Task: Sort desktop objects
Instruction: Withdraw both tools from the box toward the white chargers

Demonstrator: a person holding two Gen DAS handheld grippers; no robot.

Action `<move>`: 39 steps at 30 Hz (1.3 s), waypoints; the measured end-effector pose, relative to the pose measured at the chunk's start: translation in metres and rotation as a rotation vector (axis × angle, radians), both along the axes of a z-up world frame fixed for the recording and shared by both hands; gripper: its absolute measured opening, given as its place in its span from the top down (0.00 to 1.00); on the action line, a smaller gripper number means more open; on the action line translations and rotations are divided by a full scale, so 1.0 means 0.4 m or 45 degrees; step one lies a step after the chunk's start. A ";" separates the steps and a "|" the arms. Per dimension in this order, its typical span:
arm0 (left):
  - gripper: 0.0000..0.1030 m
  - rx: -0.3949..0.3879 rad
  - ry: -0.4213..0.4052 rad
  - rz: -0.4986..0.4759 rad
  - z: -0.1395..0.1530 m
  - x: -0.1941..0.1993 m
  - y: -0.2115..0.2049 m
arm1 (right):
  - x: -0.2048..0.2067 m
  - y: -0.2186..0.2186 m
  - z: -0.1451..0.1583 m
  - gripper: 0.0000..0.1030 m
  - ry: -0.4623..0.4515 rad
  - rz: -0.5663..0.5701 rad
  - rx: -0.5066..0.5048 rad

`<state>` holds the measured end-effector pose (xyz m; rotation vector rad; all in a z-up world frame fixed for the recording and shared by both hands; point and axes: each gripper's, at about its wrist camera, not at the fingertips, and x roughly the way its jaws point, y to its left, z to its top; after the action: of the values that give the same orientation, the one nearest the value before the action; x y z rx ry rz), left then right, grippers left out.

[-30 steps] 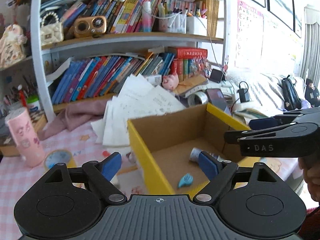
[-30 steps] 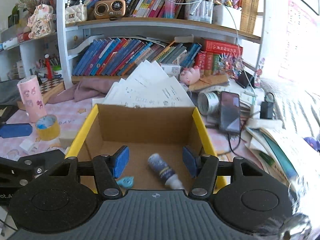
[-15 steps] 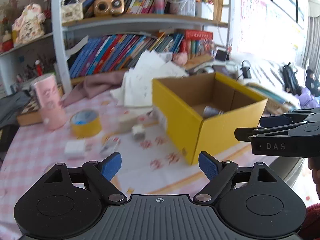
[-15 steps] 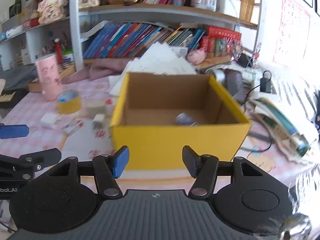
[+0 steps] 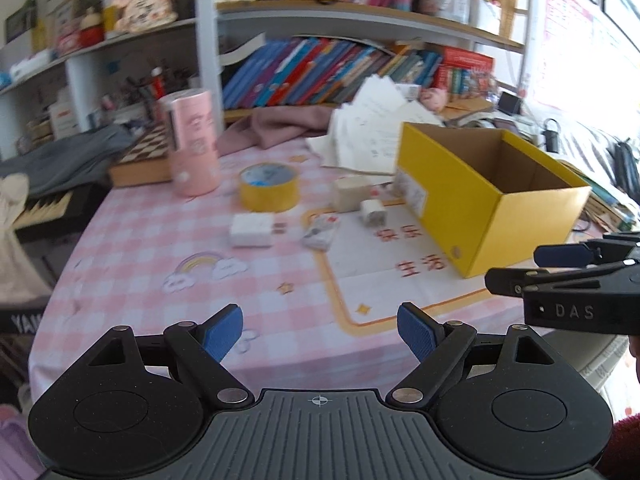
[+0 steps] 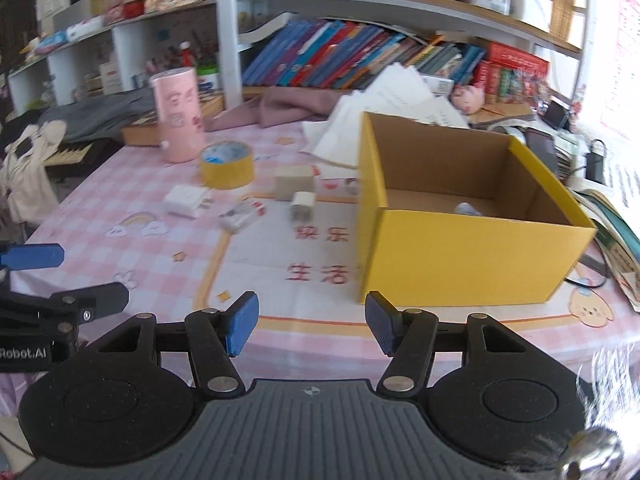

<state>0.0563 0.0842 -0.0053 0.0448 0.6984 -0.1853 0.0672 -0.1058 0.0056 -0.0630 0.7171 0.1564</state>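
While both grippers hang empty w/ jaws spread, left gripper [image 5: 320, 330] faces small items at 12: tape roll [image 5: 269, 192], white adapter [image 5: 251, 230], cube charger [image 5: 373, 212]. Yellow box [image 6: 464, 240] sits at 1 o'clock of right gripper [image 6: 312, 324], pink canister [image 6: 178, 120] at 11

Right gripper [image 6: 311, 322] over the near edge of a cluttered table [image 6: 120, 216] — jaws apart, nothing between them.

A yellow box [image 6: 472, 256] stands open toward the right side, a small bottle [image 6: 467, 209] just visible inside. Left of it lie a white plug [image 6: 302, 205], a beige block [image 6: 294, 182], a small packet [image 6: 242, 216], a white adapter [image 6: 187, 201] and a yellow tape roll [image 6: 227, 164] — a pink cylinder [image 6: 178, 120] upright behind.
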 end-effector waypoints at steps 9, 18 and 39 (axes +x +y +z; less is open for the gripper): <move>0.16 -0.015 -0.005 0.107 0.009 -0.016 0.075 | 0.028 0.093 0.006 0.45 0.018 0.124 -0.024; 0.16 -0.032 0.030 0.147 -0.011 0.013 0.095 | 0.067 0.125 -0.012 0.50 0.034 0.151 -0.064; 0.16 0.106 0.048 0.107 -0.058 0.314 0.090 | 0.416 0.133 -0.064 0.51 0.073 -0.042 -0.043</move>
<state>0.1818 0.1203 -0.0287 0.0917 0.7441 -0.0767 0.2336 -0.0527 -0.0199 -0.0789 0.7780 0.1152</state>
